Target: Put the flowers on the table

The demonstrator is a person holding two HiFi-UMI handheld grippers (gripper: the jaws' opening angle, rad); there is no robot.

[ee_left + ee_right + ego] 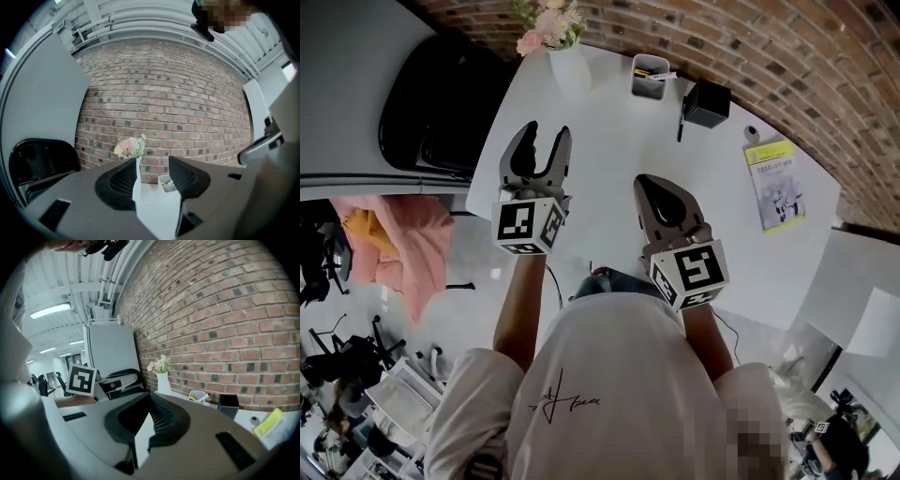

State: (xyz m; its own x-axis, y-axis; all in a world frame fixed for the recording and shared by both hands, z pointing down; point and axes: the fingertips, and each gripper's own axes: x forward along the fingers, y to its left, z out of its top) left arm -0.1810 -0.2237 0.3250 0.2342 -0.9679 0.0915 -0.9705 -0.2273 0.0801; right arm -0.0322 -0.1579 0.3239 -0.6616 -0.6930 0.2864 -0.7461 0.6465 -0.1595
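At the far edge of the white table, close to the brick wall, the flowers stand upright in a white vase. A pen cup and a black box sit beside them. Over the near side, well apart from the vase, the left tongs gape with nothing between their jaws. The right tongs are closed and empty.

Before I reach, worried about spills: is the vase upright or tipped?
Upright: the vase stands on its base on the table, with the flowers pointing up from its neck.
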